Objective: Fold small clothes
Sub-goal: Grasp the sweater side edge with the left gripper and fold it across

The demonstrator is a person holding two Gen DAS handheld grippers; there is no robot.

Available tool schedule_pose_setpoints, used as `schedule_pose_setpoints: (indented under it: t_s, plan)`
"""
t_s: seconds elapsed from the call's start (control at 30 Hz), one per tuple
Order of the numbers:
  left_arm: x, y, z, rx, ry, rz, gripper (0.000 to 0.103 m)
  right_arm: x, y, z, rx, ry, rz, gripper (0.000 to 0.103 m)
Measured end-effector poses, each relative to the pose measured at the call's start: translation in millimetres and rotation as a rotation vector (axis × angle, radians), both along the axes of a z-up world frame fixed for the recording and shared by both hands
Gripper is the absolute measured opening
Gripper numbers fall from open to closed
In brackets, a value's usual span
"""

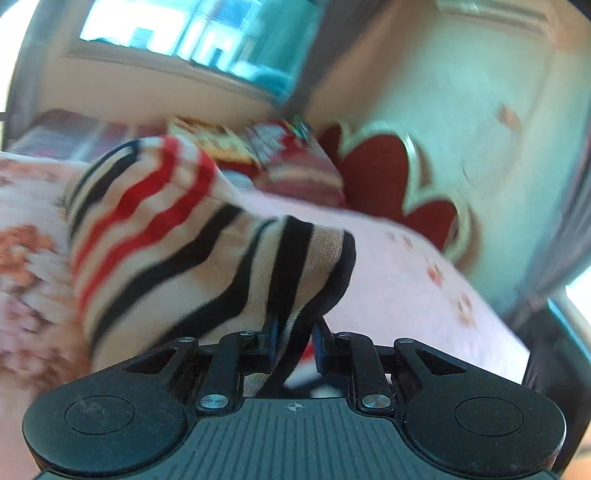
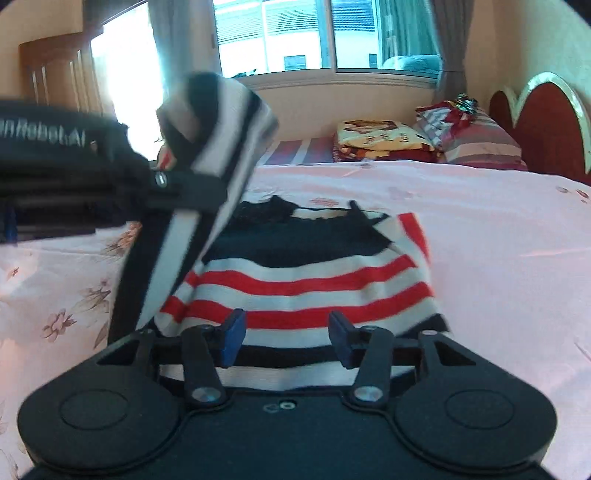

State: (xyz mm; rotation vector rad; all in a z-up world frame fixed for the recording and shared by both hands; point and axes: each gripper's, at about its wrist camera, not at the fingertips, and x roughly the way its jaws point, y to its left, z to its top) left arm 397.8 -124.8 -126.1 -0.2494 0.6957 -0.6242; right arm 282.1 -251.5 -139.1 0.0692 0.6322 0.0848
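A small knit garment [image 2: 306, 291] with red, white and black stripes lies on the pink floral bed sheet [image 2: 480, 258]. Its left part is lifted into the air by my left gripper [image 2: 199, 192], which comes in from the left edge of the right wrist view. In the left wrist view that gripper [image 1: 295, 332] is shut on a black-edged fold of the garment [image 1: 207, 251], which drapes up and to the left. My right gripper [image 2: 286, 334] stands open low over the garment's near striped edge, its blue pads not pressing on the cloth.
At the far side of the bed lie a folded yellow-and-red blanket [image 2: 376, 142] and a striped pillow [image 2: 476, 140]. A red headboard [image 2: 546, 122] rises at the right. A window [image 2: 325, 33] with curtains and a wooden wardrobe [image 2: 51, 70] stand behind.
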Motion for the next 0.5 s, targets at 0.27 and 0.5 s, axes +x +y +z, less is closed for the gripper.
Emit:
schedule_pose_setpoints:
  t_s: [0.27,0.5]
  plan:
    - [-15,-7,-19,0.029,0.149,-0.044,0.042,-27,-44,-9,0.112,0.074,-0.045,0.049]
    - [-25,50,3,0.061,0.037,0.163,0.065,-13,-54,4,0.354,0.091,0.010,0.074]
